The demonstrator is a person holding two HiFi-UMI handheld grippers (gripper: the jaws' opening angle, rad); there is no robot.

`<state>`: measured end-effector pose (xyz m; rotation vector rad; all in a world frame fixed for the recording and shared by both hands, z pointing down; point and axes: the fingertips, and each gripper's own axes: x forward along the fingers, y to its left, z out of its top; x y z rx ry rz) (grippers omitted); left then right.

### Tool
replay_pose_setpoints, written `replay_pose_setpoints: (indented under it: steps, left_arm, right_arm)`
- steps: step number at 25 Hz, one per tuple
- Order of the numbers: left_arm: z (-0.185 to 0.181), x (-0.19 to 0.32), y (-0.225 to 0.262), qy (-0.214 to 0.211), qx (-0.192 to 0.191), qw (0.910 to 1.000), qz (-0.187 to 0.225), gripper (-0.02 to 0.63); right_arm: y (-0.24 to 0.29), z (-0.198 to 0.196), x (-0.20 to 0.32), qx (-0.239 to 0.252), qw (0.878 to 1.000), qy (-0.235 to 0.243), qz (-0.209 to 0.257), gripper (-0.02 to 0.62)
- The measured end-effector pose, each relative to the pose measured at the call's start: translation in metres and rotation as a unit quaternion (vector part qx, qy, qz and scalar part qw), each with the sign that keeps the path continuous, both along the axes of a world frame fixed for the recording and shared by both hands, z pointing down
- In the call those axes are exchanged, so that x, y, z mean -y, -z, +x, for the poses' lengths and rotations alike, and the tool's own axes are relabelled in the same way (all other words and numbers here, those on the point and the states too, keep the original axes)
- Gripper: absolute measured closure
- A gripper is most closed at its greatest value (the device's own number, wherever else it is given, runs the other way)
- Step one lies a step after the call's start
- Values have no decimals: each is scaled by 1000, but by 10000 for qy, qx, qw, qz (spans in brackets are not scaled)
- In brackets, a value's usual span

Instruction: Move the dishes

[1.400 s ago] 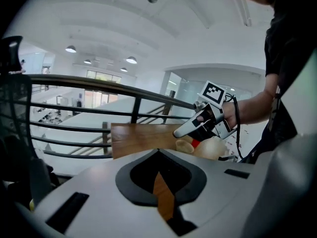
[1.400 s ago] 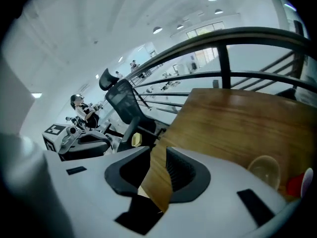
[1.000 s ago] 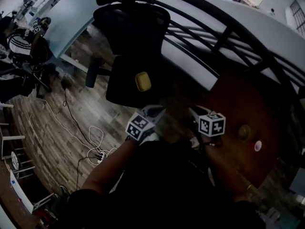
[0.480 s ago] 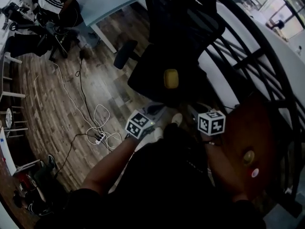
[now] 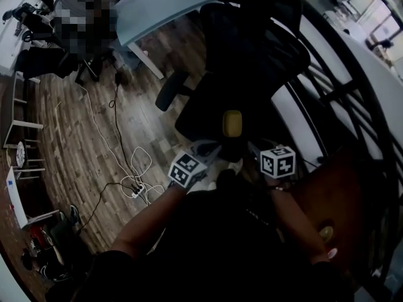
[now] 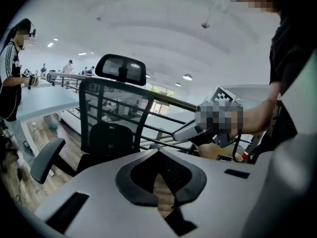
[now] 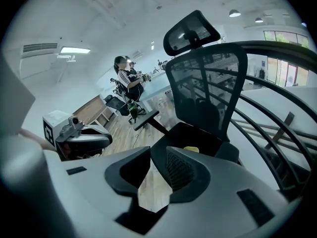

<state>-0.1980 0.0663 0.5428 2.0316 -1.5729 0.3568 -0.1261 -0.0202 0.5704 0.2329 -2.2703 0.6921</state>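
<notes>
Dishes are hard to make out at this moment. The likely ones are two small things on the brown tabletop (image 5: 343, 194) at the lower right of the head view: a round yellowish thing (image 5: 325, 233) and, just beside it near the frame edge, a pale pink thing (image 5: 332, 253). Both are too small to show a rim or any depth. A yellow object (image 5: 232, 123) with rounded corners lies on the seat of the black office chair (image 5: 252, 49) in the middle of the frame; I cannot tell if it is a dish.

If these are small dishes, I judge them light and stiff, with a smooth surface that may slip, and perhaps breakable. The rim is the place to take hold, one jaw inside and one outside, with a gentle squeeze.

The left hand-held gripper (image 6: 159, 152) has its jaws pressed together at the tips, with nothing between them. The right hand-held gripper (image 7: 158, 148) has its jaws spread and empty; only the chair seat and the wooden floor (image 7: 148, 187) show in the gap.
</notes>
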Motion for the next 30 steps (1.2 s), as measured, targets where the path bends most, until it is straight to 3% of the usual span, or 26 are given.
replay_pose_setpoints:
  steps: [4,14,23,30]
  left_arm:
    - [-6,45,1,-137,205,9997,-43,615]
    - [-39,108,-17,-304,127,9992,-229,616]
    - [-40,136,-27,-1092,106,9936,-253,616]
    - [-84,153,-41,-1746,-81,9840,-342,615]
  right_arm:
    - [-2,-11,45,13,10000,59,-21,488]
    - [-24,-32,100,-83,9994,-195,-257,488]
    - [-39,-27,109,-216,9956,-876,-244,488]
    - [-70,-64,111,-493,9874,-1458,-366,488]
